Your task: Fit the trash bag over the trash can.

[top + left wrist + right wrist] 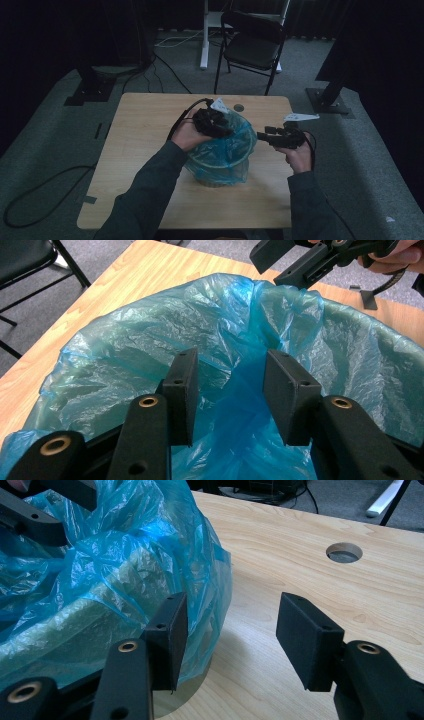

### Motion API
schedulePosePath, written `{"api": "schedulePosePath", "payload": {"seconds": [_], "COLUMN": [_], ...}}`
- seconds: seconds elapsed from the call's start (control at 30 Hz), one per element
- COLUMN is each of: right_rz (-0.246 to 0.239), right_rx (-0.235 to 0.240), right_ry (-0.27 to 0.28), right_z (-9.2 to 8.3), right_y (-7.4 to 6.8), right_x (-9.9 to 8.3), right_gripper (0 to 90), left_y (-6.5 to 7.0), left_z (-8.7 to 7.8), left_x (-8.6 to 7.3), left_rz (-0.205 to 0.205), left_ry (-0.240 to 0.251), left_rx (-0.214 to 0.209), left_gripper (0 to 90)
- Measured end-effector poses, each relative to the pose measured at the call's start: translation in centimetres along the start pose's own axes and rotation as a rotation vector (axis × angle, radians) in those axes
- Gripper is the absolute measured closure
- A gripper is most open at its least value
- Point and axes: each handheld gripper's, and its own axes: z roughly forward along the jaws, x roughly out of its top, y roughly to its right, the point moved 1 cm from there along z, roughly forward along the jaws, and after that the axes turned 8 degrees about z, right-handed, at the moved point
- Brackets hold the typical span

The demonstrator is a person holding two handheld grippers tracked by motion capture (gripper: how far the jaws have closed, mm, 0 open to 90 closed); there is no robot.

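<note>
In the high view a wooden table (150, 150) carries a round bin (216, 181) lined with a blue bag (225, 150), set a little right of the table's middle and near the person's edge. The left gripper (216, 125) hangs over the bag's far rim, its hand just behind it, while the right gripper (267, 136) sits just beside the bag's right side, pointing left toward it. A black chair (252, 45) stands on the grey floor beyond the table, and a small hole (239, 107) shows in the tabletop near the far edge. In the left gripper view the left gripper (231, 390) looks down into the bag (150, 340); its jaws stand wide with a loose fold of blue film rising between them, and the pads do not press on it. The film is bunched into a ridge at the rim, and the right gripper (280, 265) shows at the top, close to that ridge. In the right gripper view the right gripper (230, 635) has its jaws wide apart: the left pad lies against the bag's (100, 570) outer skin where it drapes over the bin's wall (185, 690), the other pad hangs over bare table (300, 545), and nothing is pinched. The hole (344, 553) lies farther off on the wood.
</note>
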Motion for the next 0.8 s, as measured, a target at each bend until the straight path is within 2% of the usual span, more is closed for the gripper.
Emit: {"api": "schedulePosePath", "payload": {"seconds": [0.53, 0.8], "right_rz": [0.007, 0.006], "right_rx": [-0.005, -0.006], "right_ry": [-0.009, -0.010], "right_z": [0.1, 0.1], "right_y": [0.3, 0.3], "right_x": [-0.3, -0.3], "right_gripper": [45.8, 45.8], "left_y": [0.3, 0.5], "left_z": [1.1, 1.7], "left_x": [-0.1, 0.0], "left_rz": [0.030, 0.058], "left_ry": [-0.065, -0.111], "left_rx": [0.015, 0.028], "left_gripper": [57.6, 57.6]}}
